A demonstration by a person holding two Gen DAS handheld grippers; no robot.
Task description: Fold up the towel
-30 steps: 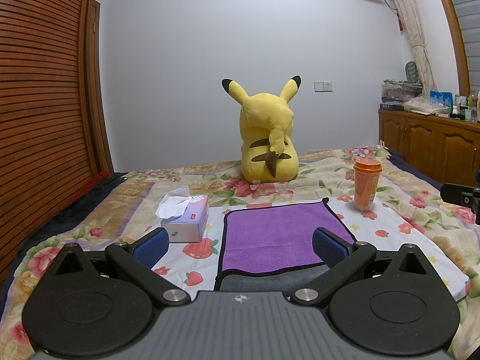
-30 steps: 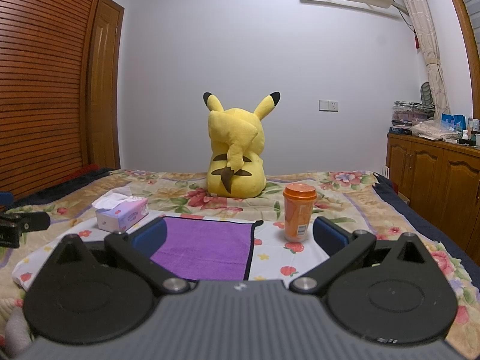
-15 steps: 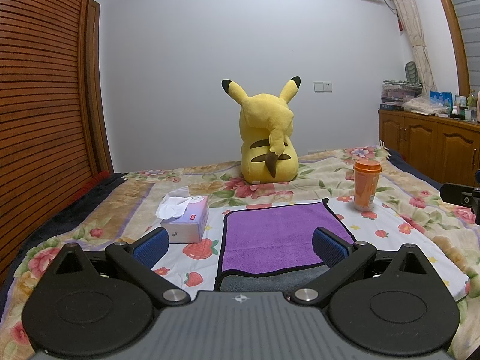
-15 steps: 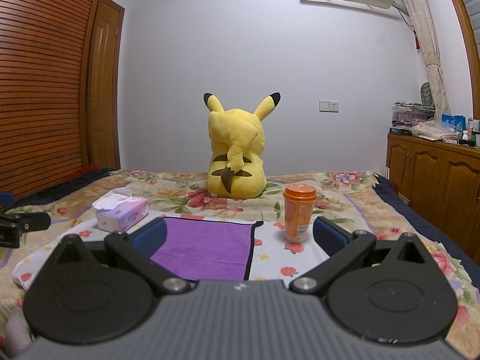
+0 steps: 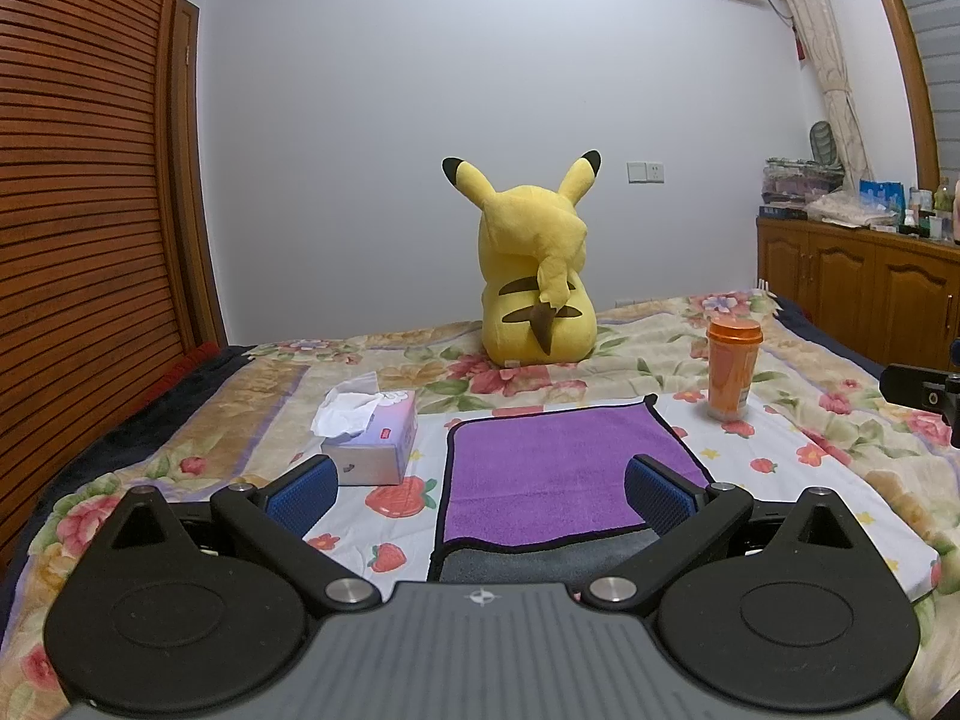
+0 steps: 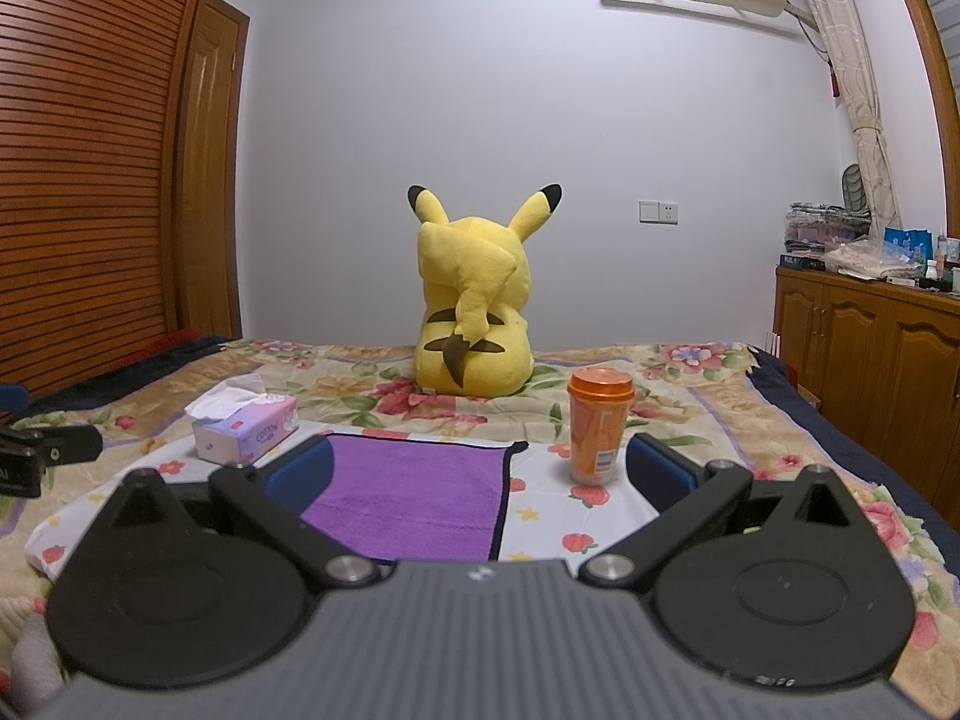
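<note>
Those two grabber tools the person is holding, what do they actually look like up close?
Both look alike. The left gripper and the right gripper each have a grey ribbed body bearing a small cross-shaped mark, two round black discs, and angled black arms joined by silver pins. The fingertips carry blue textured pads. No cables, sleeves or hands show in either view.

Both grippers' jaws wide apart.

Purple towel [image 5: 552, 468] flat on floral bedspread [image 5: 810, 420]
</note>
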